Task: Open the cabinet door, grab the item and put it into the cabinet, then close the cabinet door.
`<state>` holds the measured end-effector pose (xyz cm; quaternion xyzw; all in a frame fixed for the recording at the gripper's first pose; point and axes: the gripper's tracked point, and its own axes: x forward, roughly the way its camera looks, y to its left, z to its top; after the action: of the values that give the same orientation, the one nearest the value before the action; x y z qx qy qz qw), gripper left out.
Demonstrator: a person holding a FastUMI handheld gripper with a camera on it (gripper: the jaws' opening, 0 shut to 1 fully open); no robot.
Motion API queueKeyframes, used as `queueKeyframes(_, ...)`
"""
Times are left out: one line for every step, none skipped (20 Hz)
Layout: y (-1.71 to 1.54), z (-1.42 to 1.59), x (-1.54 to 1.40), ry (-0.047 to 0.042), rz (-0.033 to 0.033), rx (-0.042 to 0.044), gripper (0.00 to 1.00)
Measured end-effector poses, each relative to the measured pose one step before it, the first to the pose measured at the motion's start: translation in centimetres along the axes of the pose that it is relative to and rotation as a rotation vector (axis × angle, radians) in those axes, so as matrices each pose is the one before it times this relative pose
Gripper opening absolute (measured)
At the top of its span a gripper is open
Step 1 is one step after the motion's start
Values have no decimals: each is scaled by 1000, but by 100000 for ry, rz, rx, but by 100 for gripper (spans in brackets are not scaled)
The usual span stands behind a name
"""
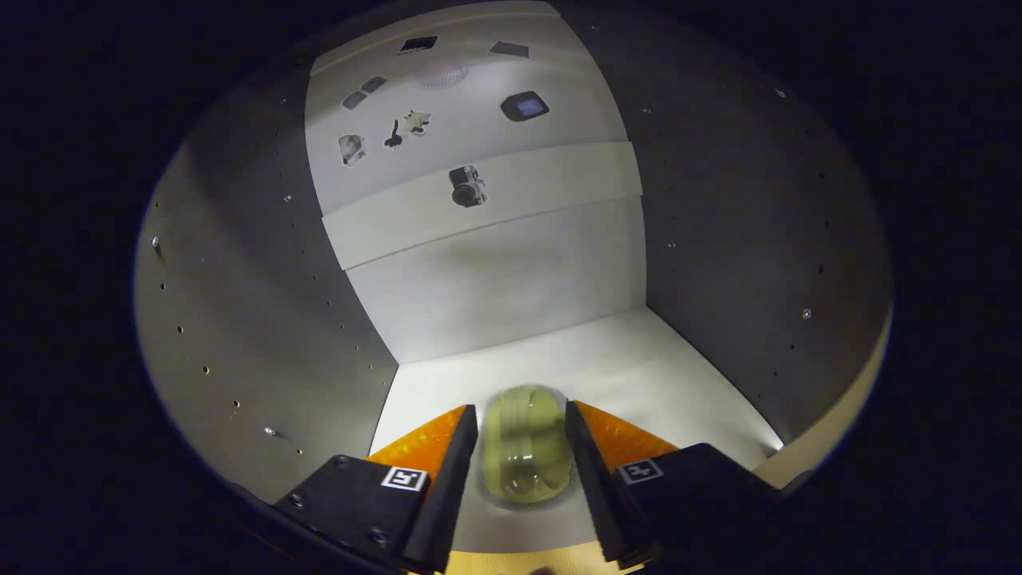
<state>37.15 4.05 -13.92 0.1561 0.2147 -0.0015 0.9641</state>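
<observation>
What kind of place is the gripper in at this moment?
Most likely the inside of a cabinet: grey side walls with rows of small holes, a pale back panel and a white floor. The hand-held gripper holds a greenish item between its fingers just above that floor.

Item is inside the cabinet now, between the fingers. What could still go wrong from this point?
1. The gripper holds the pale green translucent item low over the white cabinet floor; opening unevenly could tip it.
2. It sits near the front edge, so backing out could drag it, or the door might hit it.
</observation>
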Motion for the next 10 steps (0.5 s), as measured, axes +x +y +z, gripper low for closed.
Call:
queueKeyframes(-116,299,-326,-982,-305,-495,82)
queueKeyframes(-383,337,-260,-1755,-1638,-1064,90)
queueKeyframes(-196,786,-620,-2674,-1018,-1472,98)
queueKeyframes(-204,436,-225,-2269,-910,-1298,97)
queueKeyframes(23,249,-439,-936,436,-612,96)
queueKeyframes(108,44,-561,-290,510,-727,96)
queueKeyframes(65,71,-725,-389,656,-1612,96)
queueKeyframes(127,318,-781,-1649,370,-2674,97)
queueKeyframes(68,569,-1312,-2975,127,-3848,97)
queueKeyframes(-24,693,-1300,-3862,55,-3534,97)
